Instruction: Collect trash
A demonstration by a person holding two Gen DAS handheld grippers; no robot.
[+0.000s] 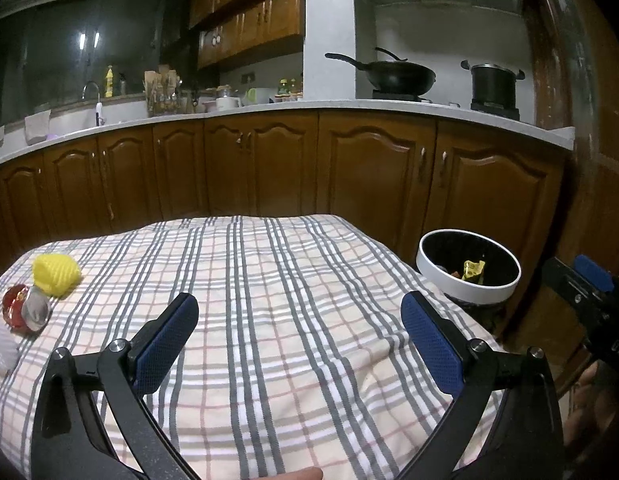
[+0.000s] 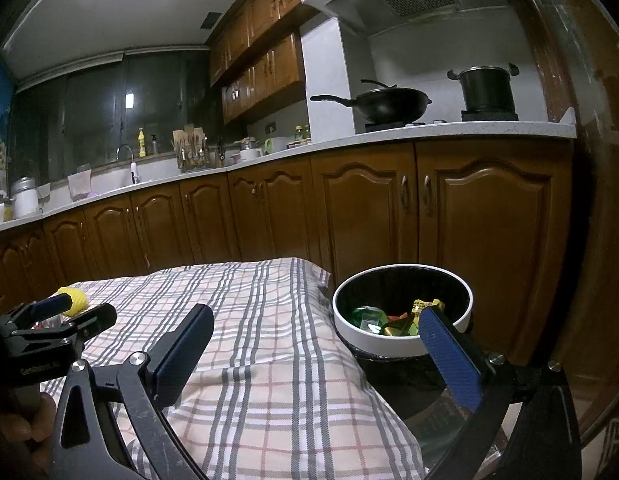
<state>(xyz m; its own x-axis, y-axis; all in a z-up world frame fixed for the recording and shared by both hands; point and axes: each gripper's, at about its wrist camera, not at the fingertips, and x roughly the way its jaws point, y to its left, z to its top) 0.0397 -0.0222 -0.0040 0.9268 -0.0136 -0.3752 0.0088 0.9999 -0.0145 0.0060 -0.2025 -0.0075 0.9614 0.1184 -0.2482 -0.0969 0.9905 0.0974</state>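
Note:
A yellow foam net [image 1: 55, 274] lies at the far left of the plaid-covered table [image 1: 277, 300], with a red and grey wrapper [image 1: 25, 308] and a white foam piece [image 1: 1, 344] beside it. A white-rimmed bin [image 1: 469, 268] with a black liner stands off the table's right edge and holds wrappers [image 2: 393, 320]. My left gripper [image 1: 299, 316] is open and empty over the table's middle. My right gripper [image 2: 315, 328] is open and empty at the table's right edge, its right finger in front of the bin [image 2: 403, 308]. The yellow net [image 2: 75, 300] shows behind the left gripper [image 2: 69, 314].
Brown kitchen cabinets [image 1: 269, 168] run behind the table under a pale counter [image 1: 349, 106]. A wok [image 1: 397, 74] and a pot [image 1: 493, 84] sit on the stove. A sink and tap [image 1: 93, 100] are at the back left. A dark wooden frame [image 1: 557, 80] stands at the right.

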